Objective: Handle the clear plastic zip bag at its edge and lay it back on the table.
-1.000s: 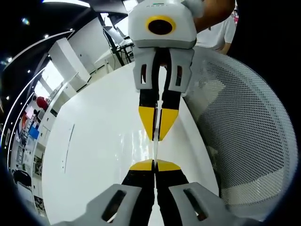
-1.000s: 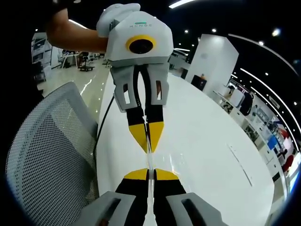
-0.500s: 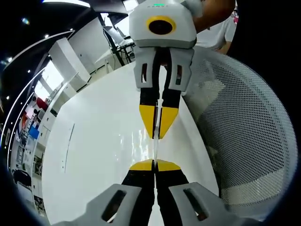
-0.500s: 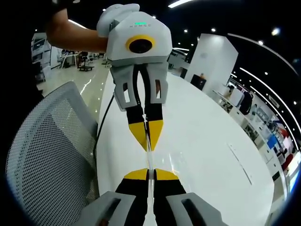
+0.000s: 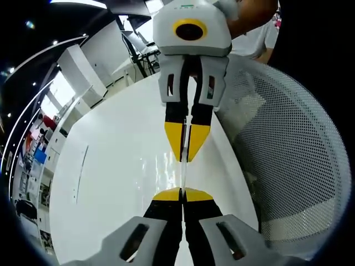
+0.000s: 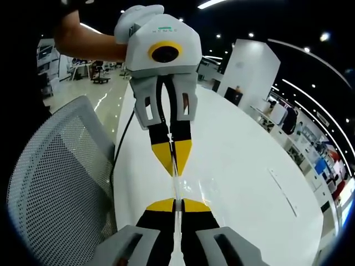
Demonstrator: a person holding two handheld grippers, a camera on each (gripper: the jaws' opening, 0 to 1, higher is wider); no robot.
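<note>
Bag (image 5: pixel 182 174), clear and barely visible, stretched between 2 clamped grippers (image 5: pixel 182 191) (image 6: pixel 177 204) above white table (image 5: pixel 116 166); mesh chair (image 5: pixel 288 160) stood right.

Each gripper is built with a white moulded body, slotted pale grey finger mounts, black finger shanks and yellow wedge-shaped tips. In the left gripper view the left gripper (image 5: pixel 182 194) is seen at the bottom, and the right gripper (image 5: pixel 187 158) opposite, where small green lettering is carried on top of the white housing. In the right gripper view the right gripper (image 6: pixel 176 205) and left gripper (image 6: pixel 173 172) are shown alike. A white garment (image 5: pixel 260 36) is worn by the person.
</note>
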